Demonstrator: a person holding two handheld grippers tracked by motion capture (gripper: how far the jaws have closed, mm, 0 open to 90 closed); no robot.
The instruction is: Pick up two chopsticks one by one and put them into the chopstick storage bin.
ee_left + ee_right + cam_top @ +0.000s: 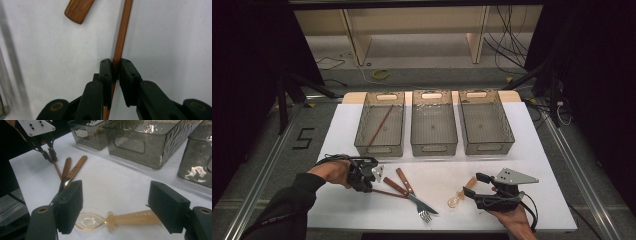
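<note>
We work at a white table (pixel 362 210) with three clear ribbed bins across its far side. In the left bin (pixel 364 131) one brown chopstick (pixel 381 125) lies on a slant; the middle bin (pixel 434 145) and the right bin (pixel 507 131) stand just beside it in a row.

Our left gripper (pixel 115 68) sits low over the table near its left front. Its jaws have drawn in almost together around a second wooden chopstick (pixel 122 35), which lies flat on the table and runs away from us between the pads; in the left gripper view both pads look pressed to its sides. From the high view we see the same left gripper (pixel 371 175) at the chopstick's near end.

Just to the right of it lie a wood-handled knife (pixel 409 189) and a wood-handled fork (pixel 404 192), crossing each other.

Our right gripper (pixel 116 205) has its jaws spread wide, one on either side of a translucent orange plastic spoon (pixel 117 218) resting on the table. The pads stand clear of it, gripping nothing.
</note>
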